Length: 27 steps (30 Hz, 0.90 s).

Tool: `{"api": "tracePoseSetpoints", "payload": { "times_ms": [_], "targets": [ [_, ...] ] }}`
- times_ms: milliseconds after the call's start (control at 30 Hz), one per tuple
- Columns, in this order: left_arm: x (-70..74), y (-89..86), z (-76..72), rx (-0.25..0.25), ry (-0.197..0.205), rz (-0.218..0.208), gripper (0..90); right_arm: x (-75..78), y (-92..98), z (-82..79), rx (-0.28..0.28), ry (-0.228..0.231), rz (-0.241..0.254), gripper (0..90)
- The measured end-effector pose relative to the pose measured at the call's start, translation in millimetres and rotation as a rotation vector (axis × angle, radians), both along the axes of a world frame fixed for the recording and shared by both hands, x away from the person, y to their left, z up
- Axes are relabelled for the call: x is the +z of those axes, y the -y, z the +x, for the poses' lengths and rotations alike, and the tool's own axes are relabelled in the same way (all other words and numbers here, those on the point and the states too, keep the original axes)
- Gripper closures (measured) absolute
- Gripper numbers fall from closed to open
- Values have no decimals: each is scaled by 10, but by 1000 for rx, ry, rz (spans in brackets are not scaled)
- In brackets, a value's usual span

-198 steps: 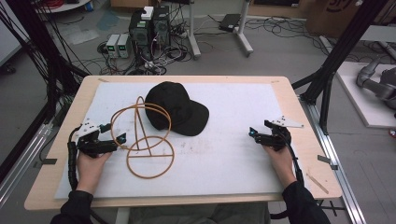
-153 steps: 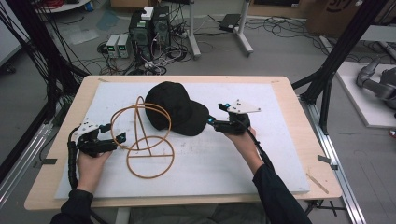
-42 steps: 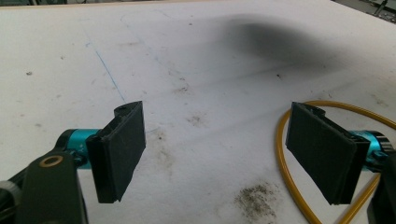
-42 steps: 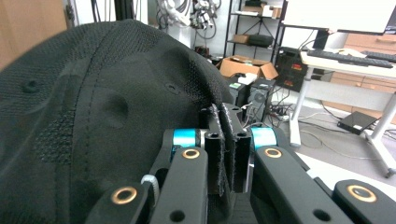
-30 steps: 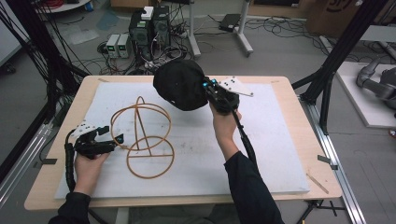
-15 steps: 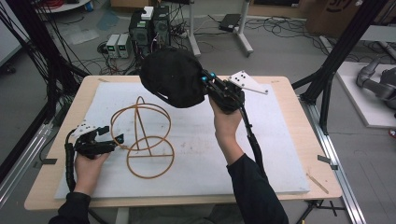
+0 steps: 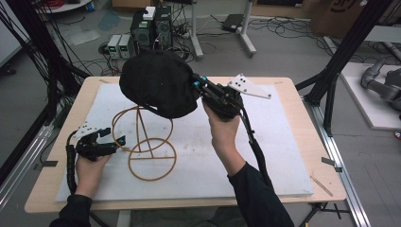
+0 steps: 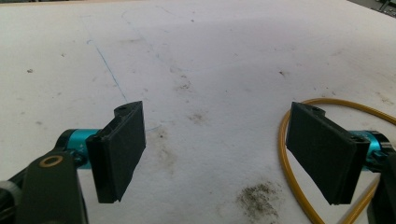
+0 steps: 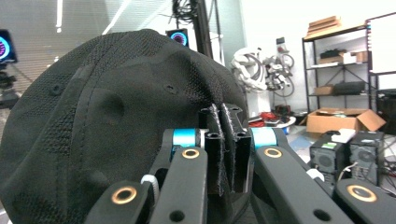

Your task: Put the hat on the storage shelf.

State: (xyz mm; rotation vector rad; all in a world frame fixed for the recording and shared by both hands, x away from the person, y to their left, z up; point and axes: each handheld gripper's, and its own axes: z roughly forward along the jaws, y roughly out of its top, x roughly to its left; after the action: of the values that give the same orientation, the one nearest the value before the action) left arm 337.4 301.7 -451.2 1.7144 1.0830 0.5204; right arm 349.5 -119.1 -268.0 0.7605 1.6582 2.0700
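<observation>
black cap (image 7: 158, 90) now higher above wire stand (image 7: 144, 142), pinched in right gripper (image 7: 201, 87) jaws; left gripper (image 7: 111, 140) jaws apart

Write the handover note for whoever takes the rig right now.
Right tongs: shut on the edge of the black cap, which is held in the air above the wire stand; the fabric is pinched flat between the jaws in the right gripper view.
Left tongs: open, low over the white mat, beside the stand's base ring, gripping nothing.
Done: cap is lifted off the table.
Left, probably: lower the cap onto the stand's top loop, release. The stand is not being held steady.
</observation>
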Motion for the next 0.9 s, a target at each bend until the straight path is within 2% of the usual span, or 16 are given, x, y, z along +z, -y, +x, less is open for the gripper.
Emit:
{"api": "tracePoseSetpoints", "payload": {
  "times_ms": [300,533,767,900],
  "targets": [
    [-1,0,0,2,0,1,202,-8,-105,-113,101,-2,11,887],
    [0,2,-1,3,0,1,202,-71,-182,-165,151,6,-22,886],
    [-1,0,1,2,-1,2,202,-206,-240,-174,172,12,-97,874],
    [0,0,1,1,-3,2,202,-283,-248,-198,178,54,-159,842]
  ]
}}
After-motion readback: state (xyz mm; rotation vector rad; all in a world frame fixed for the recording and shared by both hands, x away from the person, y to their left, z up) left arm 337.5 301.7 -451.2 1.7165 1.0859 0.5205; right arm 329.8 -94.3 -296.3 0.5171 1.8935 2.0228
